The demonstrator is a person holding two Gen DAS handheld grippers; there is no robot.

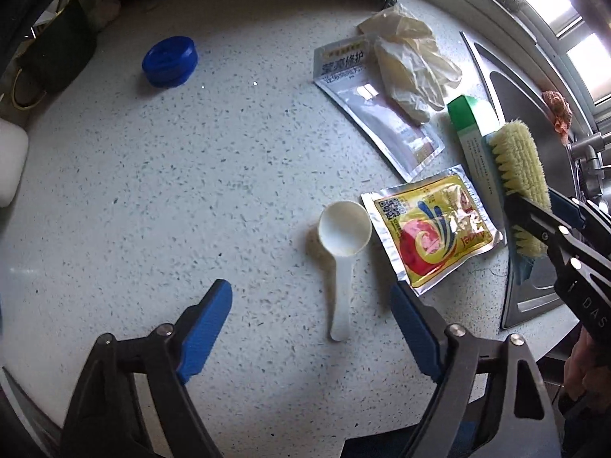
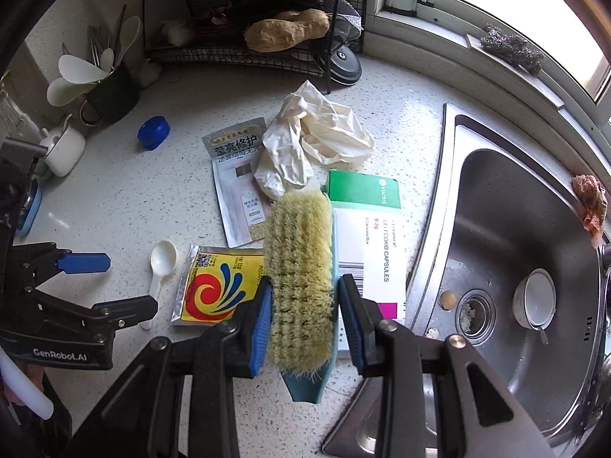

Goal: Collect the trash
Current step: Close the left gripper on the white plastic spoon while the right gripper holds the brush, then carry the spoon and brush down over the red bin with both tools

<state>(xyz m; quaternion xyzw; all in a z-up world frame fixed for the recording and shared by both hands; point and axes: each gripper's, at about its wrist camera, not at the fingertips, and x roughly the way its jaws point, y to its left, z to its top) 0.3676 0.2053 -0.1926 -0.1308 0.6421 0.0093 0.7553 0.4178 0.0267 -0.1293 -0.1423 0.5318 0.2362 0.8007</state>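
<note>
Speckled table (image 2: 126, 198) beside steel sink (image 2: 508, 229). Right gripper (image 2: 304, 322) clamped on a scrub brush (image 2: 299, 263), bristles up, held above a capsule box (image 2: 374, 236). Left gripper (image 1: 311, 315) jaws spread wide, nothing between the pads, above a white scoop (image 1: 343, 234). Trash on table: crumpled gloves (image 2: 313, 141), grey sachet (image 2: 238, 175), yellow foil packet (image 1: 431, 225) just beside scoop, blue cap (image 1: 170, 61) well apart.

Scoop (image 1: 343, 236) left of sachet (image 1: 431, 229) — gloves (image 1: 412, 65) behind.
</note>
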